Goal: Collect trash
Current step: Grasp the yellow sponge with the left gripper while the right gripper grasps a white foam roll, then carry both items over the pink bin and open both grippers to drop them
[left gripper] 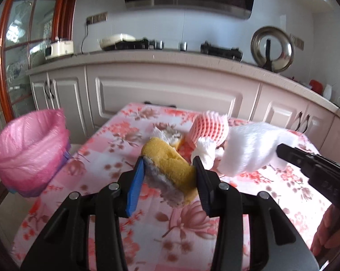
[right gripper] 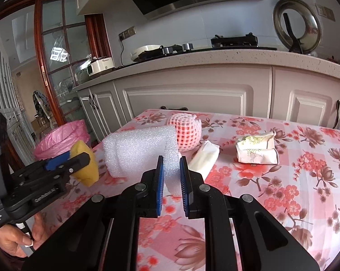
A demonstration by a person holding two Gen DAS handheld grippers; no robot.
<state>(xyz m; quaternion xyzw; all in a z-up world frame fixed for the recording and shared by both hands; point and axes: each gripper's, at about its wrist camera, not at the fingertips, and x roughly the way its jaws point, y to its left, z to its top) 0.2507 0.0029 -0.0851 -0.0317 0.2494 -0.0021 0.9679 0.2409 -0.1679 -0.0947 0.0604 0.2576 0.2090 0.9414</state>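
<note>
My left gripper [left gripper: 170, 169] is shut on a yellow sponge [left gripper: 170, 164] with a grey scouring side, held above the floral tablecloth [left gripper: 181, 230]. The same sponge [right gripper: 85, 164] shows at the left of the right wrist view, in the left gripper [right gripper: 77, 158]. My right gripper [right gripper: 171, 164] is shut on a sheet of white foam wrap [right gripper: 140, 151], lifted off the table; in the left wrist view that foam wrap [left gripper: 251, 149] hangs from the right gripper [left gripper: 280, 151]. A pink-lined bin [left gripper: 30, 144] stands left of the table.
On the table lie a pink foam fruit net [right gripper: 188, 133], a white tissue packet [right gripper: 204, 158] and a crumpled printed wrapper [right gripper: 257, 150]. Kitchen cabinets [right gripper: 192, 94] with a stove run behind the table. A hand [right gripper: 16, 244] holds the left gripper's handle.
</note>
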